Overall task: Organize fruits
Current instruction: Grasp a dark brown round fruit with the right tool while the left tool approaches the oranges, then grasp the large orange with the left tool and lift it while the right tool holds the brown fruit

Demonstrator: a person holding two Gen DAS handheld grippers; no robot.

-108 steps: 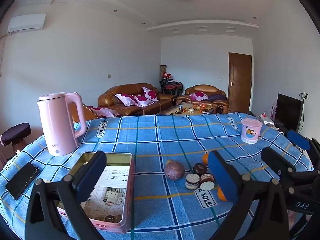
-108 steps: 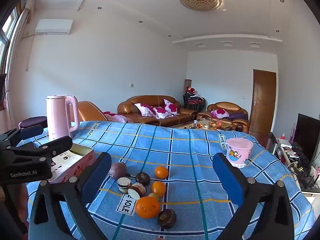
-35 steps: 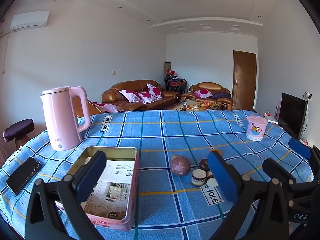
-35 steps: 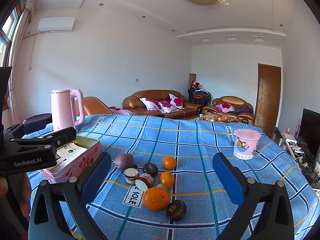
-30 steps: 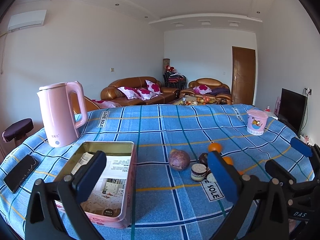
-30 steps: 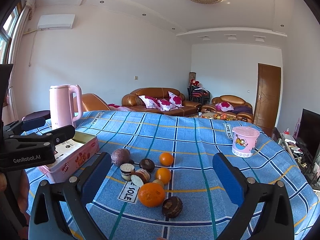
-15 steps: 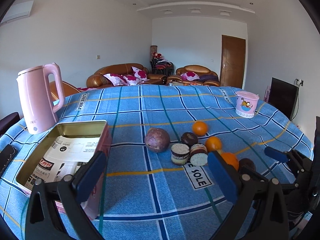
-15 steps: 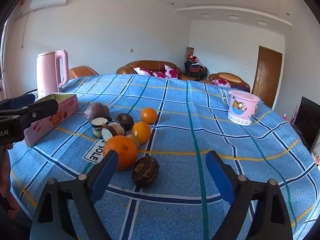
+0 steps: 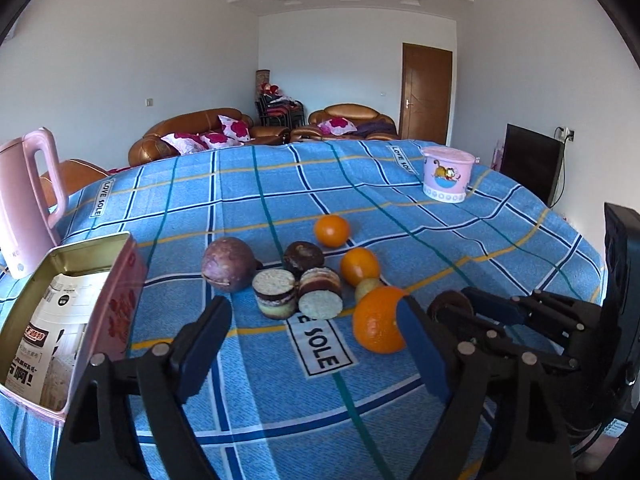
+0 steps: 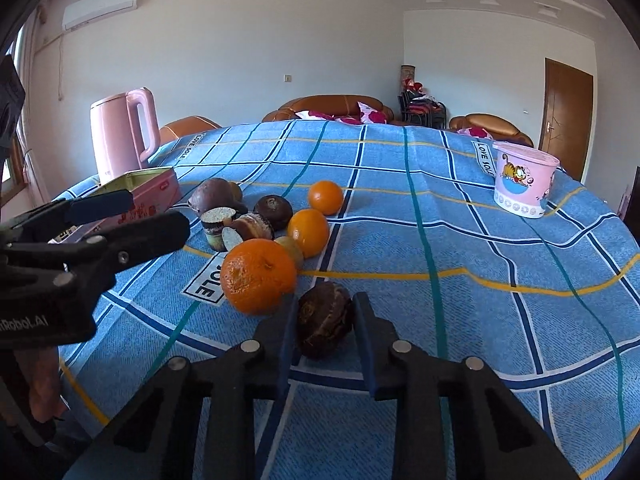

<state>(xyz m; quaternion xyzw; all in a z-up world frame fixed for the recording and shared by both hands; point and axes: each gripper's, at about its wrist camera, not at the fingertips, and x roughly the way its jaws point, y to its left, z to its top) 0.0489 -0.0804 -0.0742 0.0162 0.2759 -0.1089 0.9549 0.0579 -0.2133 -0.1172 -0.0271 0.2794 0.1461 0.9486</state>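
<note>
The right gripper (image 10: pixel 325 322) is clamped on a dark brown wrinkled round fruit (image 10: pixel 324 325) resting on the blue checked tablecloth (image 10: pixel 440 240), just beside a large orange (image 10: pixel 258 276). The left gripper (image 9: pixel 316 344) has its jaws closing w/ nothing between them; fruit cluster lies ahead. The brown fruit looks light, w/ a dry rind, prob. brittle: grip across widest part, moderate force.

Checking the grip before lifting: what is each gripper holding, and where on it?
The right gripper clamps the dark brown fruit by its two sides. The left gripper holds nothing; its jaws are closing.
</note>
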